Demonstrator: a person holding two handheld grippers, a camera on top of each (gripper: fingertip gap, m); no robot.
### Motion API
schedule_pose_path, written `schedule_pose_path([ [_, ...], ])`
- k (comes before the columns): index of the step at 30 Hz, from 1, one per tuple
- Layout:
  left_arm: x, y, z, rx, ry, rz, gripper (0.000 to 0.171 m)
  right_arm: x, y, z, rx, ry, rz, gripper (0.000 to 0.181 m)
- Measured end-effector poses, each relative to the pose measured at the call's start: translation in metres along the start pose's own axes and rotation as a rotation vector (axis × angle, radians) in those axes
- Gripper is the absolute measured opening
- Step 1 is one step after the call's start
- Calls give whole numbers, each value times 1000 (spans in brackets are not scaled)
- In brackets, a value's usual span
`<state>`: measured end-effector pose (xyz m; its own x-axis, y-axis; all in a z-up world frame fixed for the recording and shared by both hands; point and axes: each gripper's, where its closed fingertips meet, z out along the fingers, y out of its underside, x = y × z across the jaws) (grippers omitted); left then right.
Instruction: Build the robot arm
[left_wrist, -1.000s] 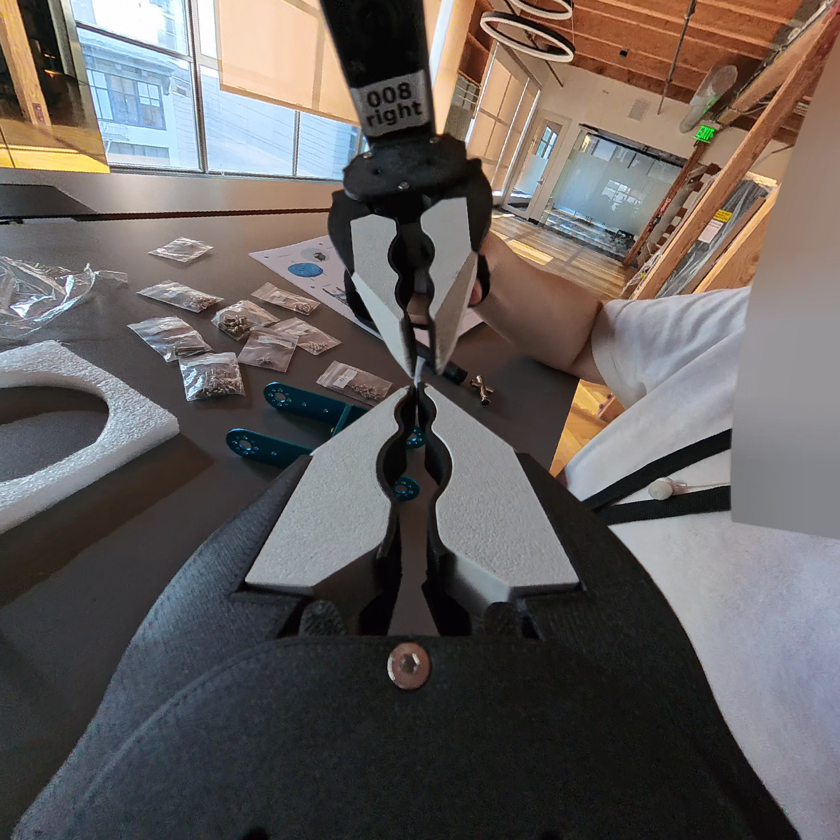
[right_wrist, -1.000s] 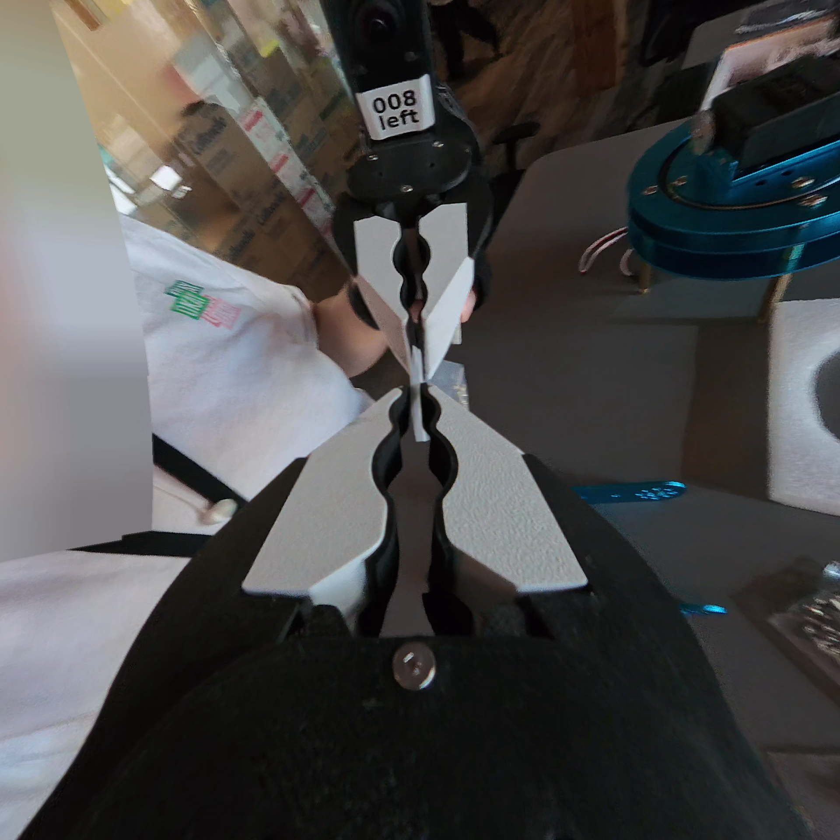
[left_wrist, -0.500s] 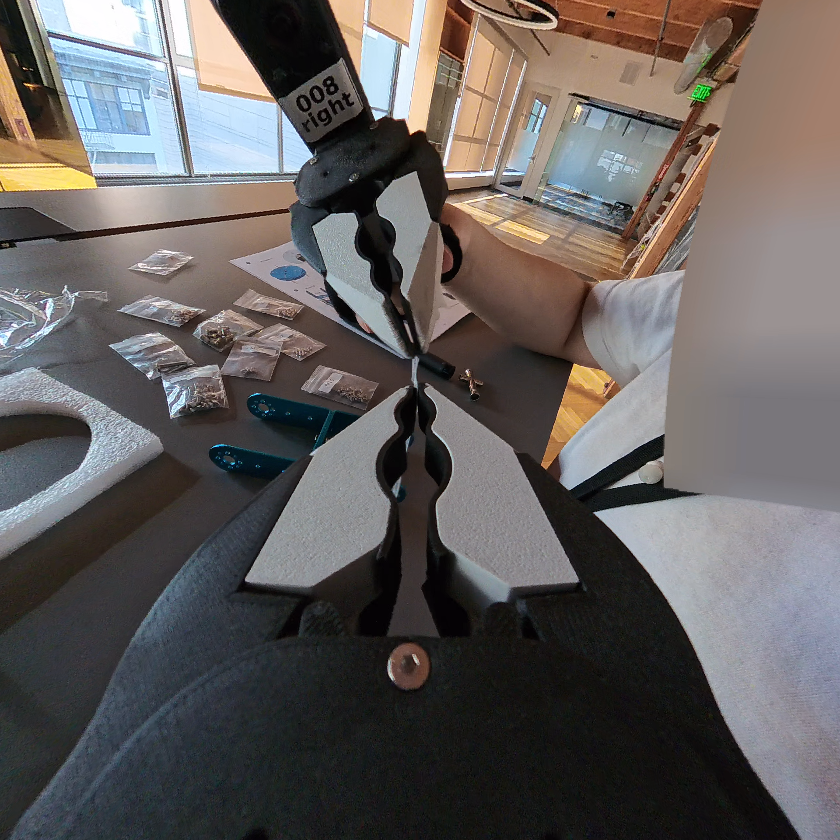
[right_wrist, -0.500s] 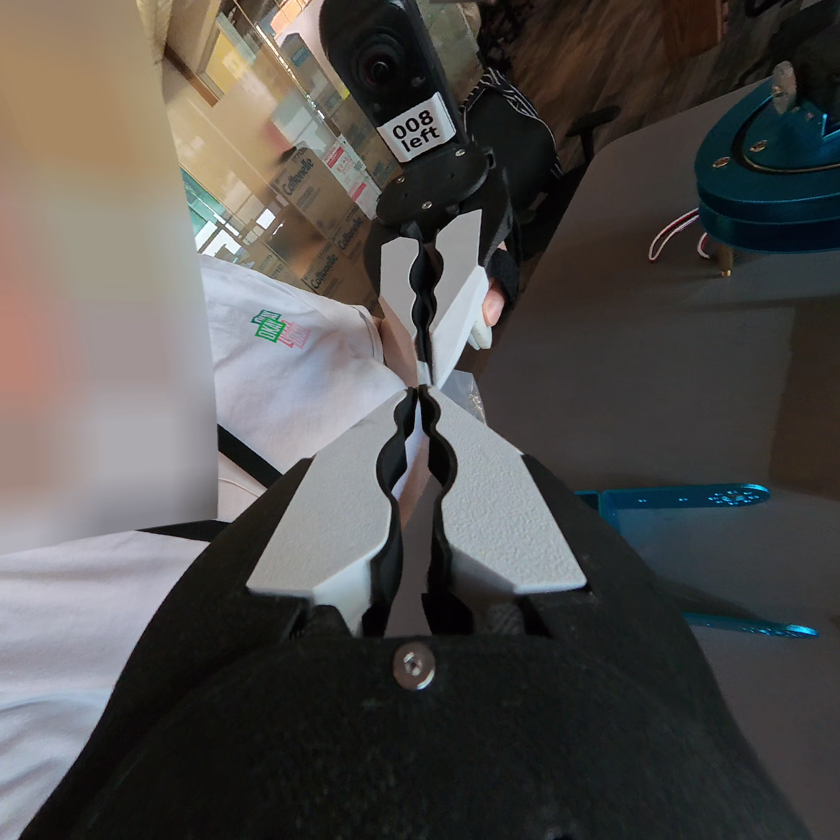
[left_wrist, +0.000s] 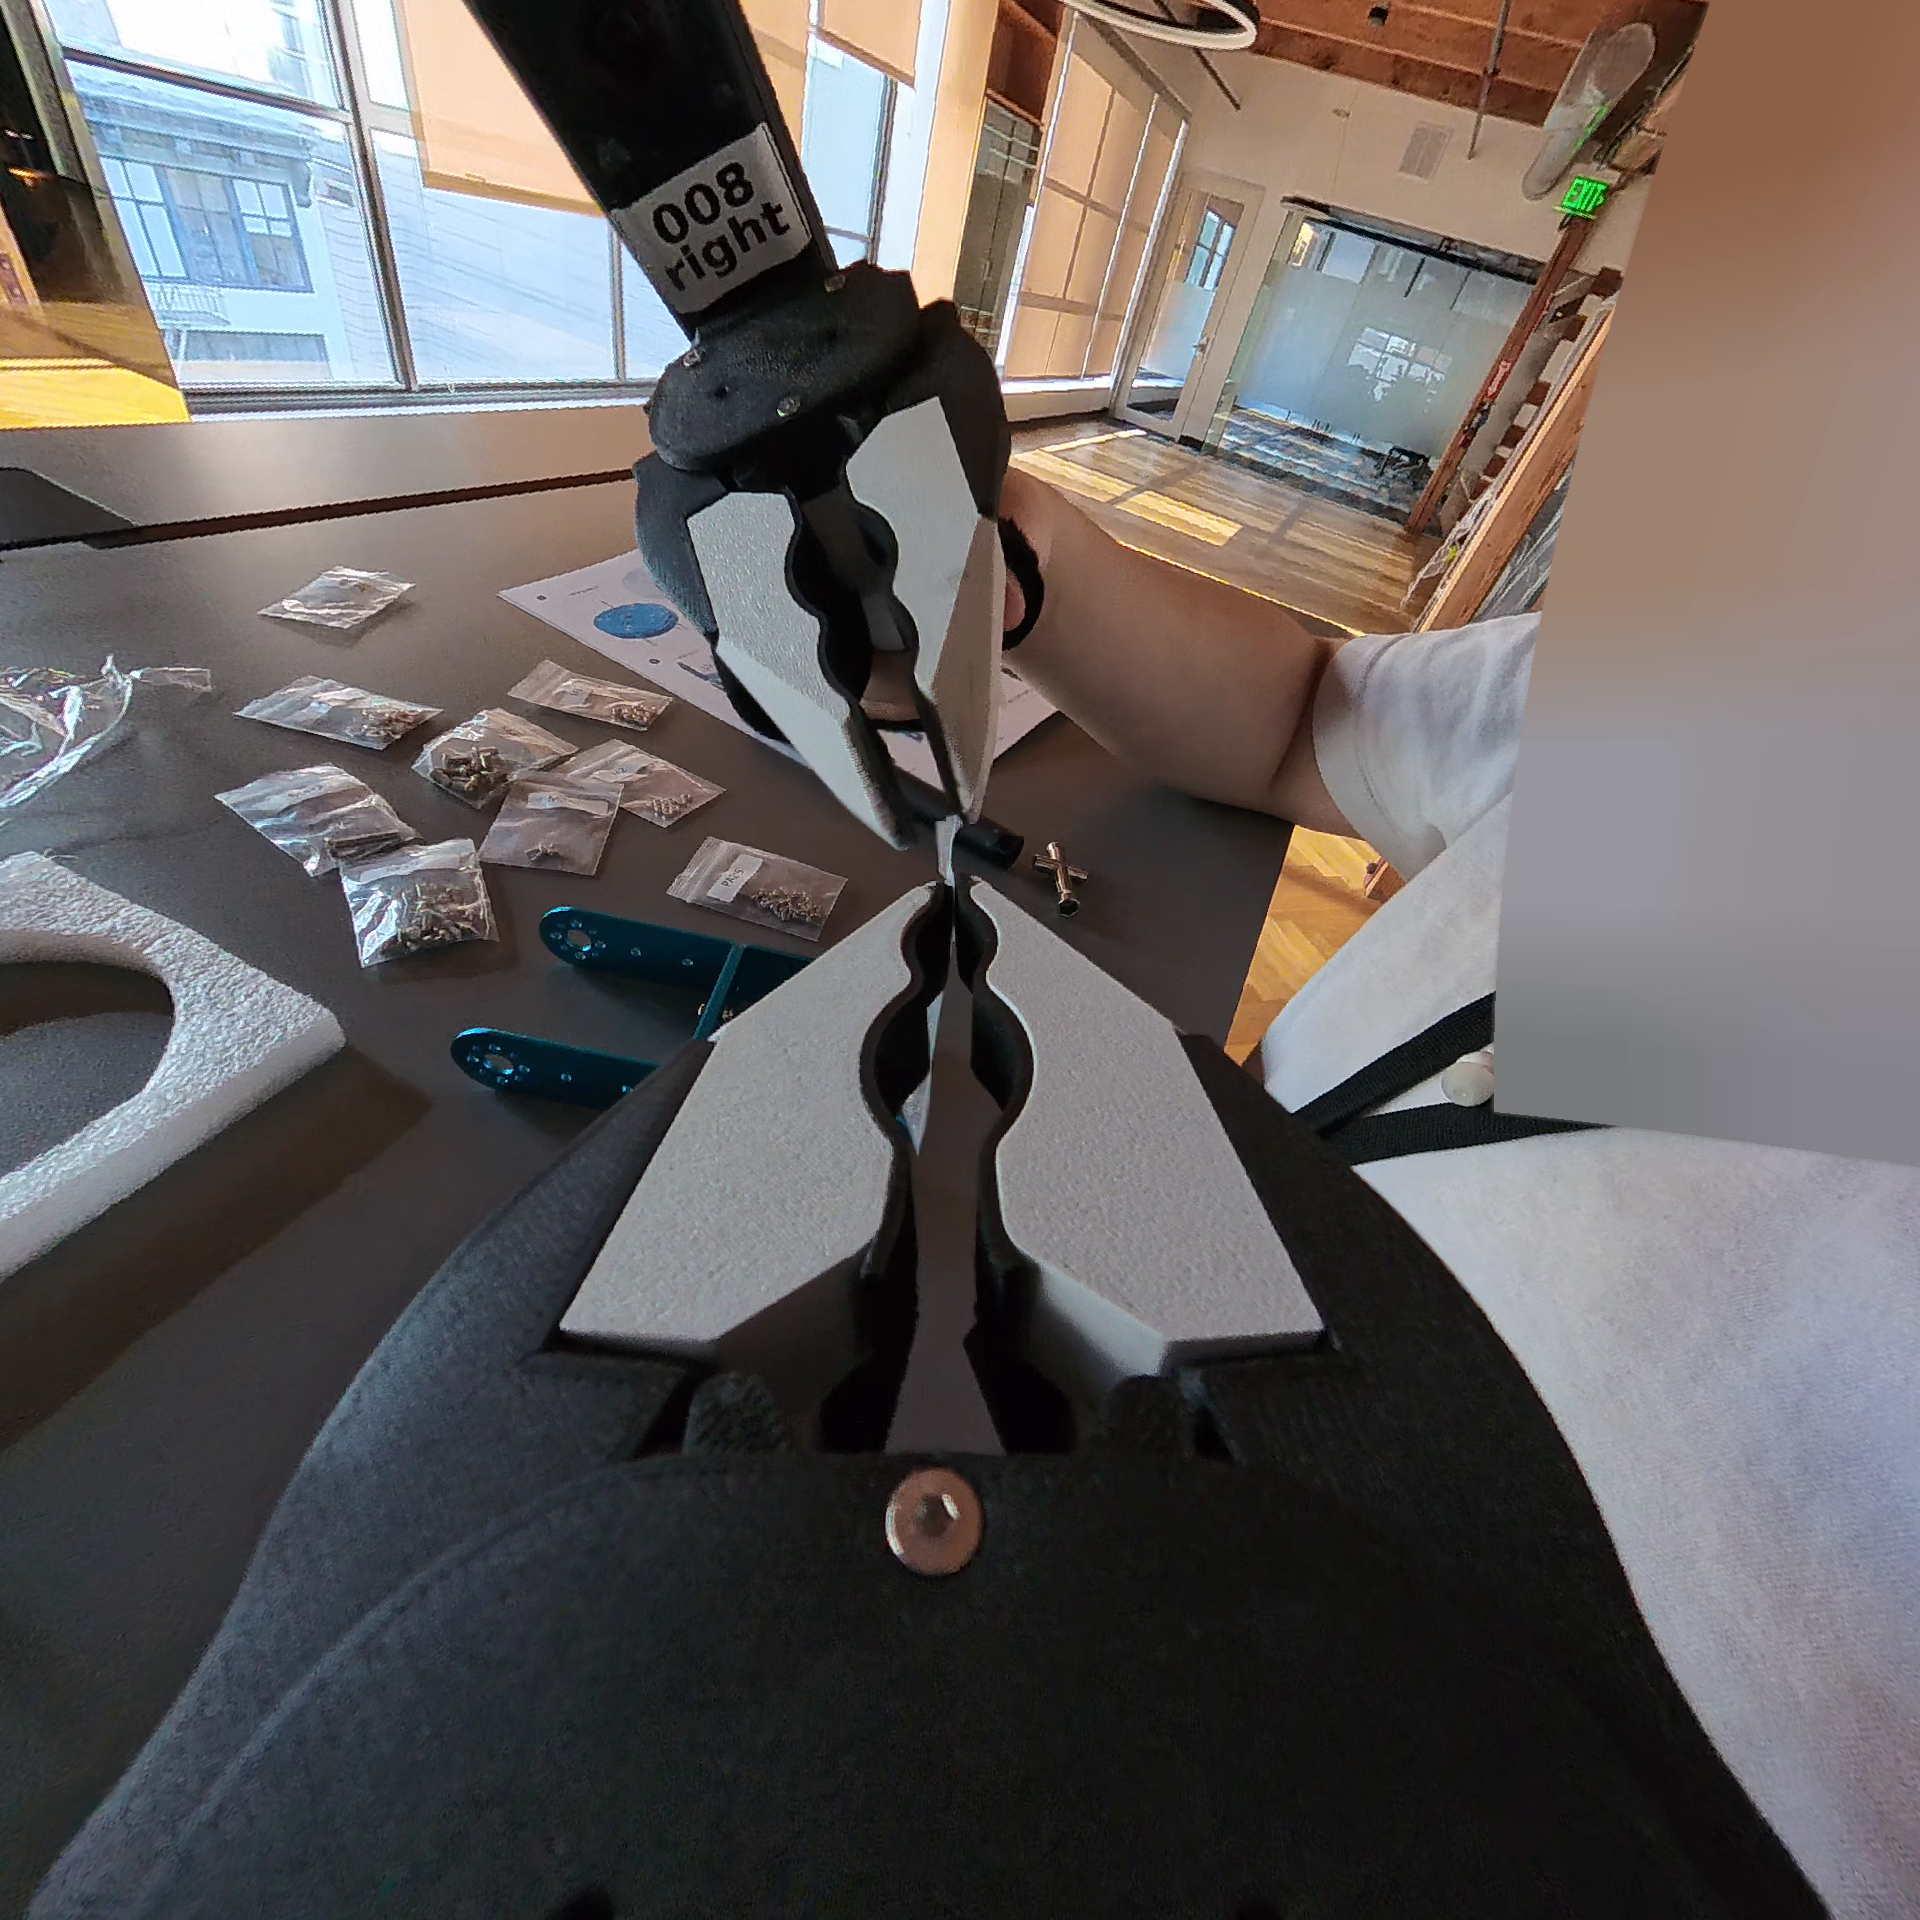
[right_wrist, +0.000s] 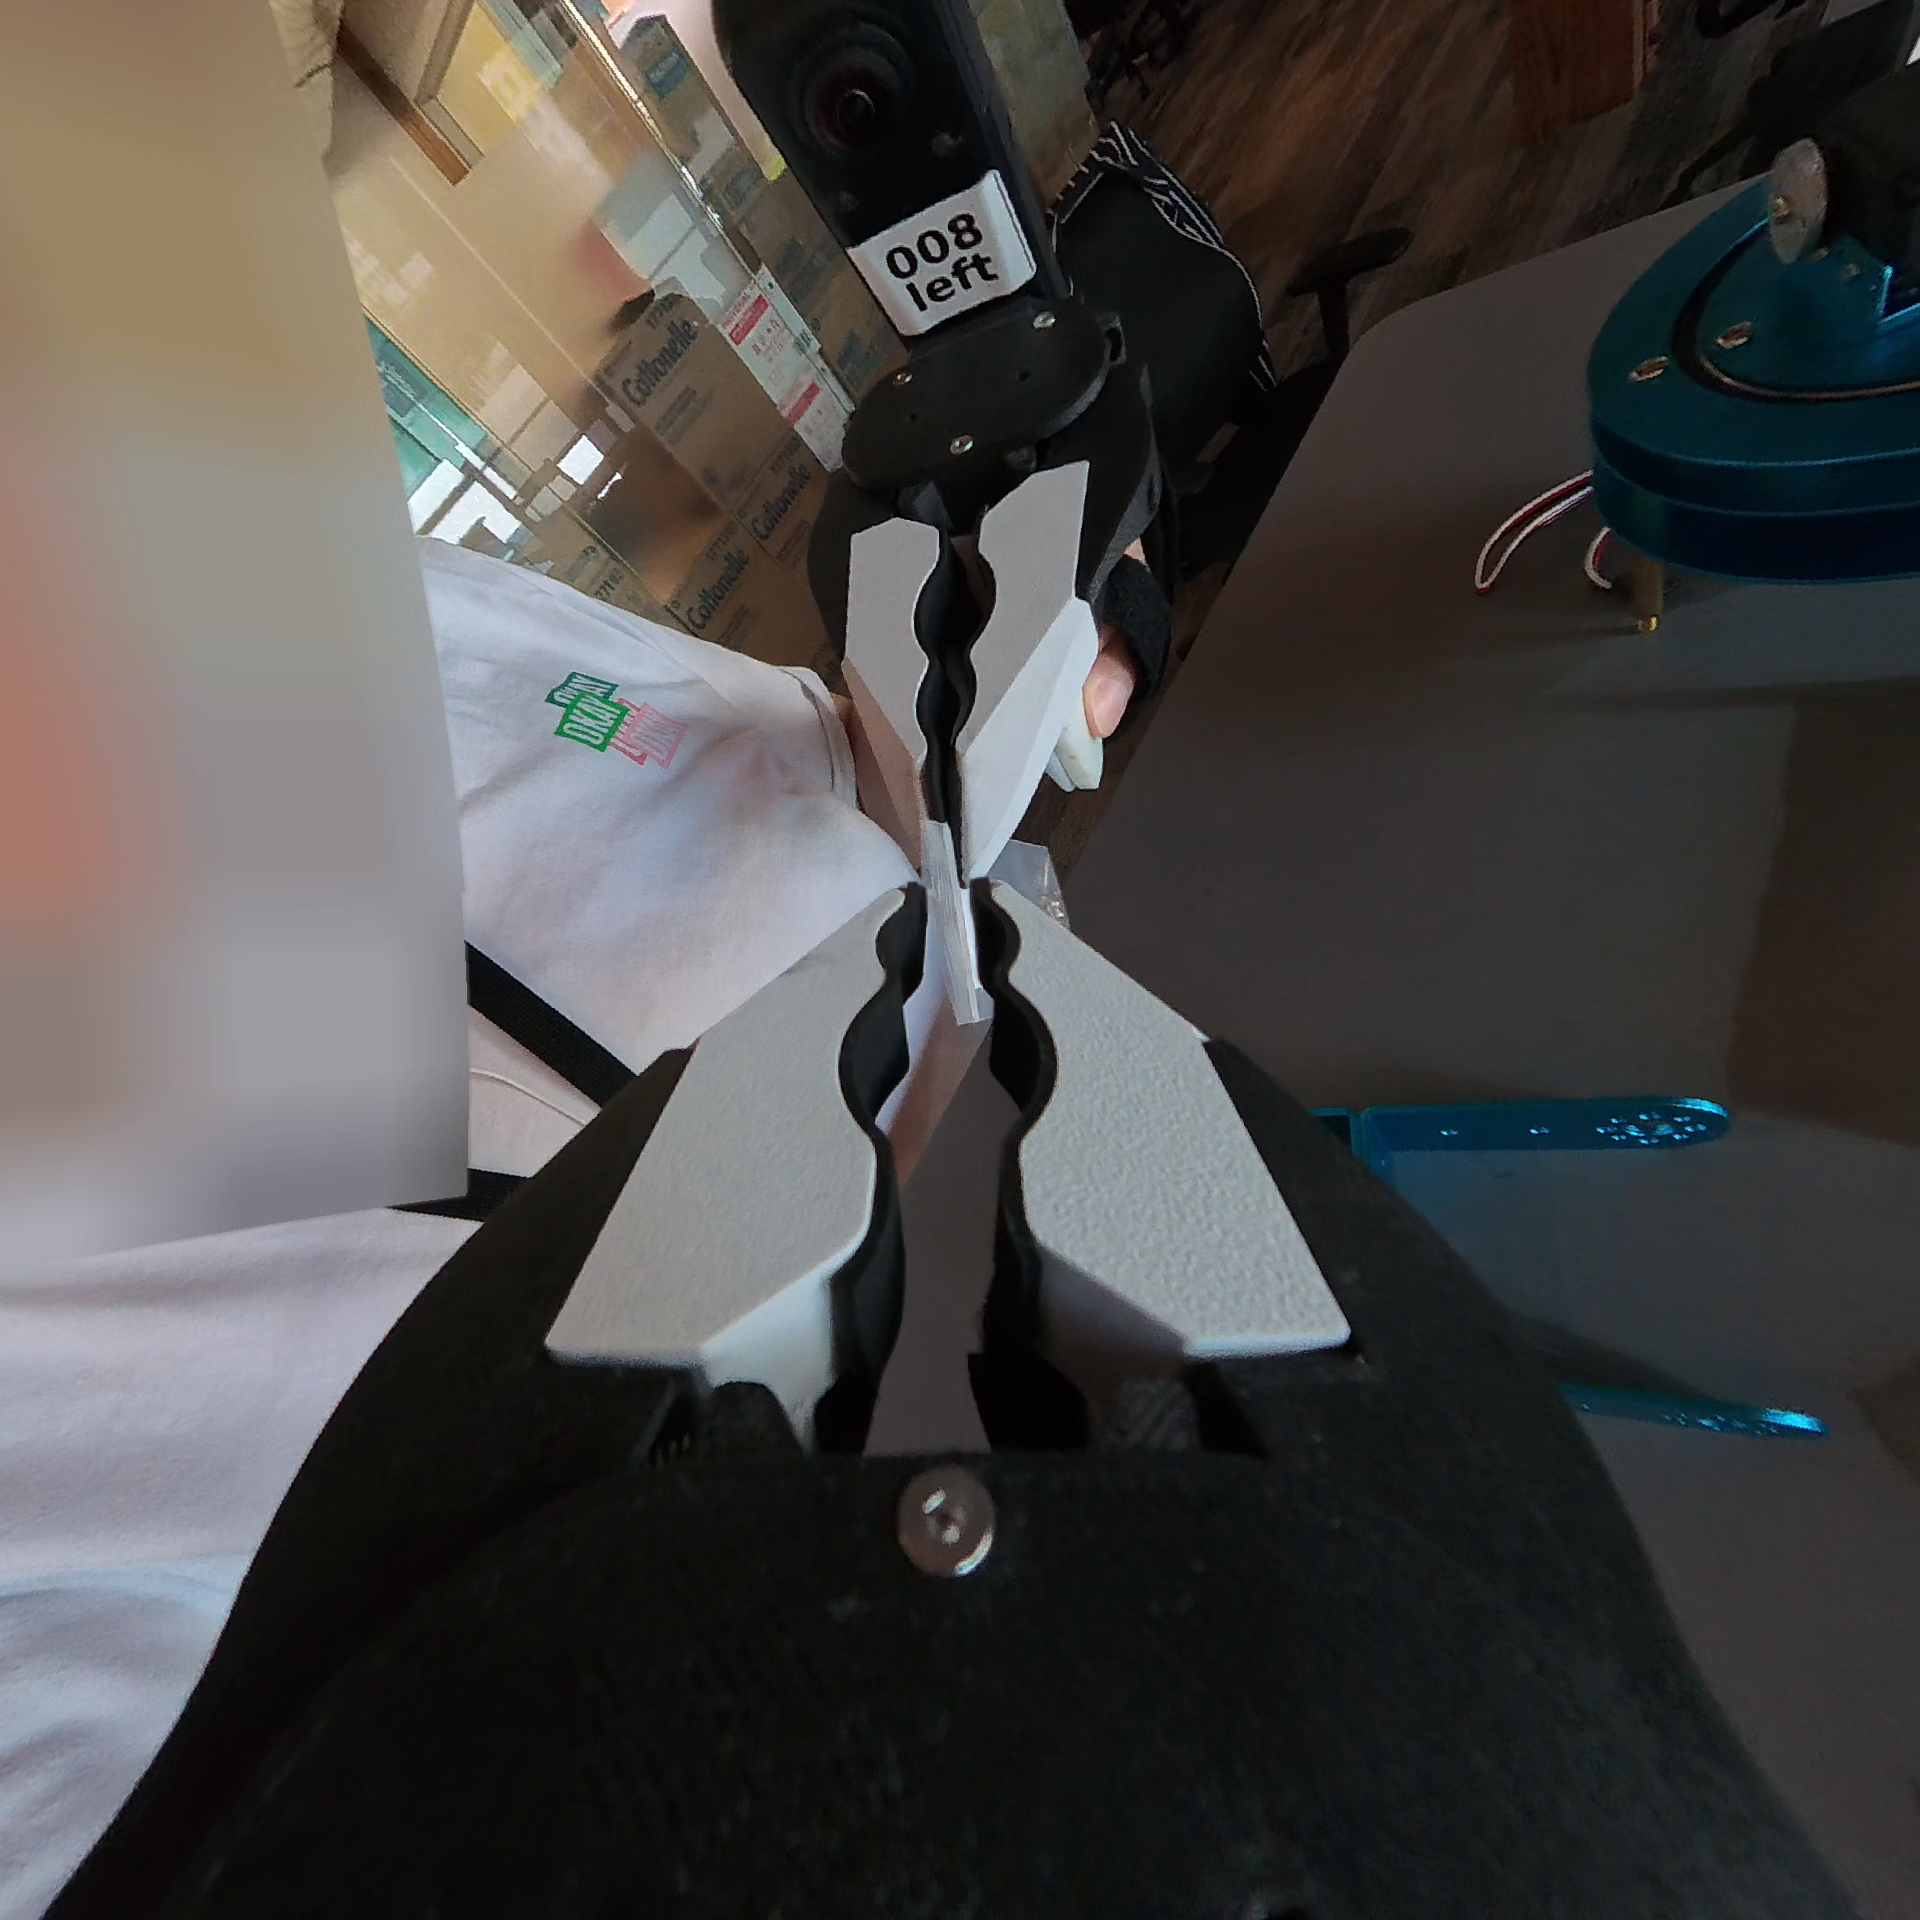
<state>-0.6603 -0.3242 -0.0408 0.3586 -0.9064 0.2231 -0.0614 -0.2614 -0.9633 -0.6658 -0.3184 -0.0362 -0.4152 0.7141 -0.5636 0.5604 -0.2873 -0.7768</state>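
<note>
A: What is the surface like?

B: A dark desk (left_wrist: 312, 1195). On its left lie many small clear bags of screws (left_wrist: 421, 902), a white foam block (left_wrist: 156, 1029) with a round hole cut off at the edge, crumpled clear wrap (left_wrist: 62, 717), two blue metal brackets (left_wrist: 644, 956), a small metal cross piece (left_wrist: 1060, 868) and a printed sheet (left_wrist: 623, 623) farther off. Beyond are big windows, a wooden ceiling and a wooden floor running far right.

A: And the tongs?

B: The left tongs (left_wrist: 951, 891) and right tongs (right_wrist: 951, 894) meet tip to tip above the desk's near edge. Both are nearly closed, pinching one small clear bag (right_wrist: 951, 925) between them; the right ones (left_wrist: 930, 826) look a little wider at the tips.

A: What can't you make out?

B: The bag shows only as a thin sliver, so its contents are hidden. A blue round machine (right_wrist: 1766, 416) at the far right is cut off. A person in a white shirt (right_wrist: 644, 790) is partly blurred over.
</note>
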Motion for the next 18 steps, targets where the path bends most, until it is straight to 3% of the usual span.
schedule_pose_path([
  [9,4,2,2,-24,3,41,0,4,3,1,-10,-3,23,8],
  [18,7,3,4,-32,5,81,0,-13,10,4,-48,-110,98,0],
])
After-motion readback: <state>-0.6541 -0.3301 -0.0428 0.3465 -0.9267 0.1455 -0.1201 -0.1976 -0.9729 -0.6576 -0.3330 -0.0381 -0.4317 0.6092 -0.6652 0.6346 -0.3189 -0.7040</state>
